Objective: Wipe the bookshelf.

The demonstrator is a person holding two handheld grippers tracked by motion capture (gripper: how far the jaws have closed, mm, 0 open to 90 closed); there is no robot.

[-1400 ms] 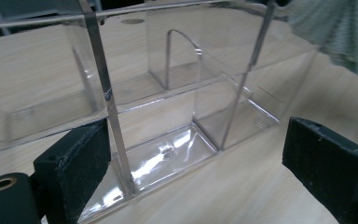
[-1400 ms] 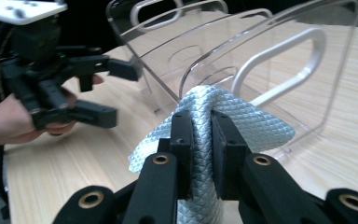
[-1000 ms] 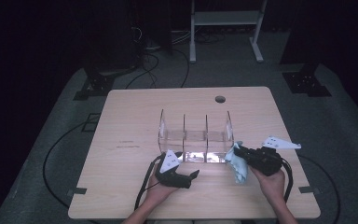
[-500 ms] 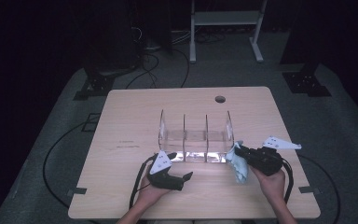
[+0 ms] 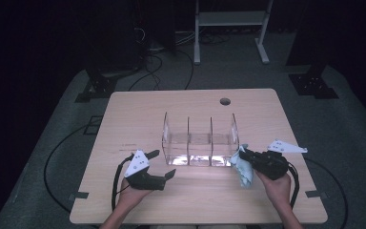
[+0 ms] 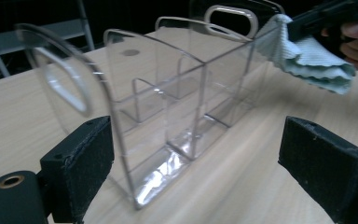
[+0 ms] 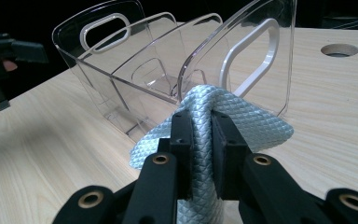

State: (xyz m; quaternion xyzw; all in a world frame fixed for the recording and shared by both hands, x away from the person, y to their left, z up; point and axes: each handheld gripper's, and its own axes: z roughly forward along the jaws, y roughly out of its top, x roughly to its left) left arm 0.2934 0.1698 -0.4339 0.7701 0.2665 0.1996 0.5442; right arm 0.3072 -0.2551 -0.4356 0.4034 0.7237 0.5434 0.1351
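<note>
Pale blue cloth [image 7: 214, 126] is pinched between the jaws of the right tongs [image 7: 200, 135], which are closed tight on a bunched fold of it; the rest of the cloth spills out ahead of the jaws and hangs down toward the bench [image 7: 51, 154]. In the high view the right hand [image 5: 277, 183] comes up from the near edge of the bench, forearm angled inward, and holds its tongs [image 5: 244, 155] roughly level, pointing left at the right end of the rack [image 5: 198, 140]. The cloth [image 5: 244, 169] sits at the tips, just beside the rack's right end wall; whether it touches the wall cannot be told.

The left hand [image 5: 132, 195] also rises from the near edge, its wrist turned so that the left tongs [image 5: 164, 164] point right and a little away, toward the left near corner of the rack. These tongs [image 6: 193, 168] stand wide open and hold nothing. In the left gripper view the near end wall of the rack [image 6: 168, 107] stands in the gap between the two black pads [image 6: 84, 158], without touching them; in the high view the tips are near the rack's corner but apart from it.

The rack is clear plastic, upright in the middle of the bench, with cut-out handles in its end walls and dividers that make three compartments in a row.
</note>
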